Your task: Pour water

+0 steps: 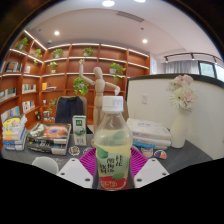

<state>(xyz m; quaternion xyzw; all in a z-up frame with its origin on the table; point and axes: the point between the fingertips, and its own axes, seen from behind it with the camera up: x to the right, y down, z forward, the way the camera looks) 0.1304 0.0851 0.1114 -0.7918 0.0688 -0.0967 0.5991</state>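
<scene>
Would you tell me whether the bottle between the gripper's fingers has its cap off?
No, the bottle carries its white cap on top while the gripper holds it.

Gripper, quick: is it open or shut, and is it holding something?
Gripper: shut on the water bottle, a pink pad pressing each side of it.

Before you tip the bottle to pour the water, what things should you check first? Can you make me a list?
1. Gripper holds the bottle between both fingers: ok, the pads press its sides.
2. Bottle upright: ok.
3. Cap off: not ok, a white cap is still on.
4. Liquid inside: ok, the bottle looks nearly full.
5. Cup to pour into: cannot tell, no clear one shows on the table.
6. Room to tilt: cannot tell, a vase with flowers stands beyond, to one side.
</scene>
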